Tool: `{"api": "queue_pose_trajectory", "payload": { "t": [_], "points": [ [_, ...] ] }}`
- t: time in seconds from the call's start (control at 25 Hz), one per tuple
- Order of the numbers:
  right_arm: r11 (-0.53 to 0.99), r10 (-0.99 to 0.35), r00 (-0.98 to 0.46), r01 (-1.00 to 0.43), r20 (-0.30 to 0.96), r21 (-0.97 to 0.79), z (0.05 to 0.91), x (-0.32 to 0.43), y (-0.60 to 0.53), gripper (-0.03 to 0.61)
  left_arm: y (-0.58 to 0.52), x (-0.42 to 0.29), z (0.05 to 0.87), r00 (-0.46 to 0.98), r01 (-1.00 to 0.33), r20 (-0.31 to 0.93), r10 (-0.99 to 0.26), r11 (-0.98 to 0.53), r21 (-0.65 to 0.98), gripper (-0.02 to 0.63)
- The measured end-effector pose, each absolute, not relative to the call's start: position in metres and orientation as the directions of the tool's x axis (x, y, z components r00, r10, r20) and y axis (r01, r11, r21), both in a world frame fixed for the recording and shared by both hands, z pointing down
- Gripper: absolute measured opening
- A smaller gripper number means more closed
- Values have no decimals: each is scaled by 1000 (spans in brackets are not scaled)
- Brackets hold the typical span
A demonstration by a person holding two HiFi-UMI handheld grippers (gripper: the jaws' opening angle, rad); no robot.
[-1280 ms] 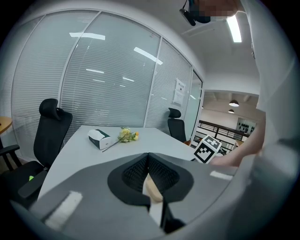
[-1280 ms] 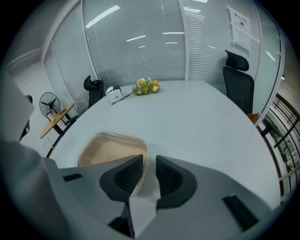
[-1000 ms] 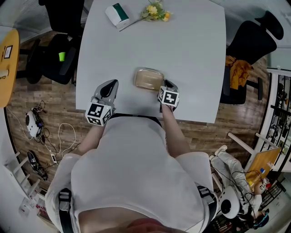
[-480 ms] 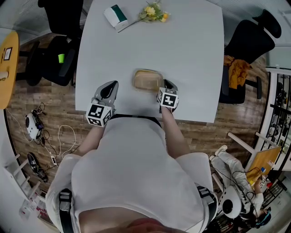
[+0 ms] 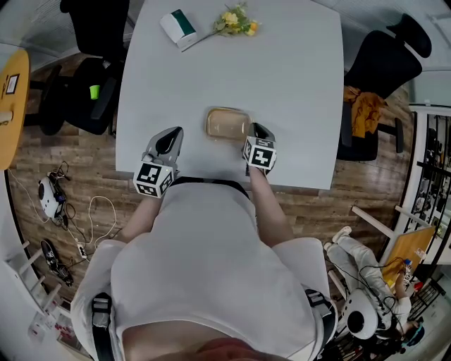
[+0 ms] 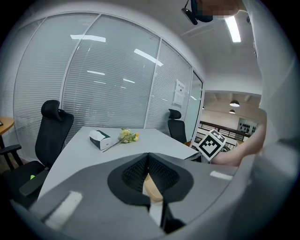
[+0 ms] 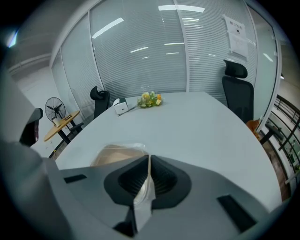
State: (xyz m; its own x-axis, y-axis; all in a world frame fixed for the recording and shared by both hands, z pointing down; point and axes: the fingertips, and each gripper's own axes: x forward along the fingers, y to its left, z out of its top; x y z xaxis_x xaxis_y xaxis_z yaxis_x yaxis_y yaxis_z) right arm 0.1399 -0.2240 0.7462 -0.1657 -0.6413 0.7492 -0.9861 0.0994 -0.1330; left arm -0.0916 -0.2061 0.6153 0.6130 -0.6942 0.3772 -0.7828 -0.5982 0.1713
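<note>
Here the right gripper [image 7: 148,158] pinches the tan tray [image 7: 116,153] by its rim; left gripper [image 6: 148,158] closed, apart.

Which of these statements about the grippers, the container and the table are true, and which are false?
1. The right gripper has its jaws closed on the edge of the tan container. True.
2. The left gripper grips the container's other side. False: it is apart from the container, jaws together on nothing.
3. The flowers lie beside the tissue box at the far end of the table. True.
4. The container sits on the wooden floor. False: it is at the table's near edge.
</note>
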Motion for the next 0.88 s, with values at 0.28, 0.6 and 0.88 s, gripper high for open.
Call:
{"api": "queue_pose_trajectory", "payload": {
  "t": [0.28,0.6,0.88],
  "points": [
    [121,-671,-161,-987,724,-107,730,138,-220,21,-198,-90,611,614,-783,365,-700,-600,166,11],
    [113,-719,-154,-988,678,-104,702,138,-212,21,-189,-86,602,622,-777,343,-704,-610,157,11],
    [94,-798,-148,-988,585,-121,655,143,-209,21,-189,-84,589,623,-778,303,-721,-613,141,10]
  ]
}}
